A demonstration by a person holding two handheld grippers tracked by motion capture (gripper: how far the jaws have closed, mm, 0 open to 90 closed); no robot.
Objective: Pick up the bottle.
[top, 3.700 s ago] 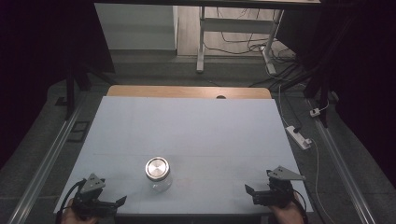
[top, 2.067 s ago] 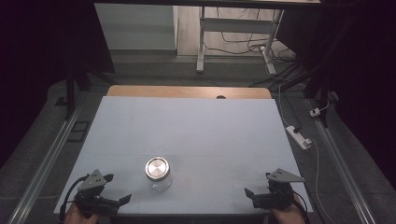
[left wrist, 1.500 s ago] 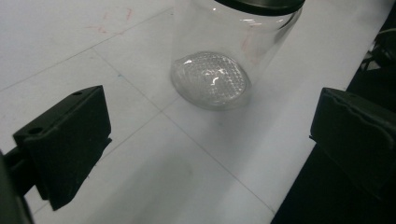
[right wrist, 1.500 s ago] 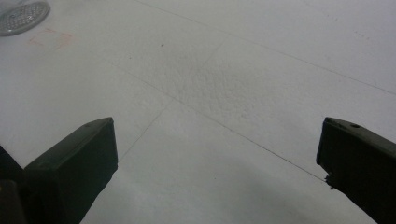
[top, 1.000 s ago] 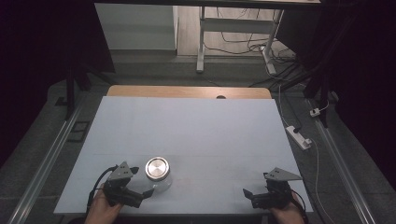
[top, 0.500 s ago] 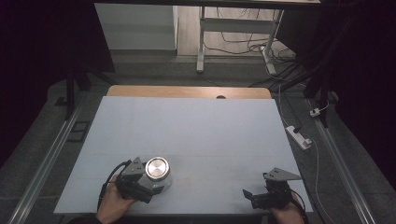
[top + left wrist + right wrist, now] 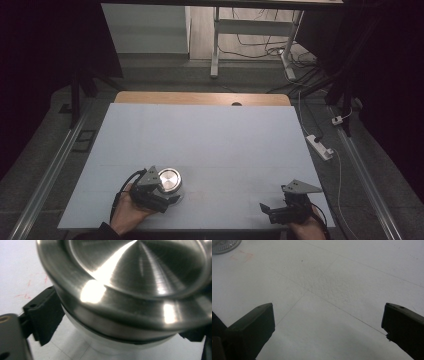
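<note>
A: Report the position of the jar (image 7: 170, 181).

B: I see it upright on the table (image 7: 210, 135), in the near-left part of the white surface, well in from the left edge. Its steel lid (image 7: 169, 178) faces up and catches the light. In the left gripper view the lid (image 7: 130, 277) is close to the camera, with the pale body of the jar (image 7: 105, 342) below its rim.

A: State of the left gripper (image 7: 167, 197).

B: It is at the jar, coming in from the near-left side. My left hand (image 7: 131, 212) holds it low over the table. Its jaws have just been closing, and the jar is between them. In the left gripper view one black jaw lies against the jar body on the left, just under the lid rim, and the other shows at the right edge under the rim. I read this as a grip on the jar body below the lid.

A: State of the right gripper (image 7: 265, 207).

B: It is at the near-right corner of the table, well apart from the jar, held in my right hand (image 7: 310, 231). The right gripper view shows both jaws spread wide with bare white table (image 7: 332, 290) between them. They hold nothing.

A: Anything else in the work area?

B: A round mesh object (image 7: 224, 245) lies at the top-left corner of the right gripper view; I cannot tell what it is.
</note>
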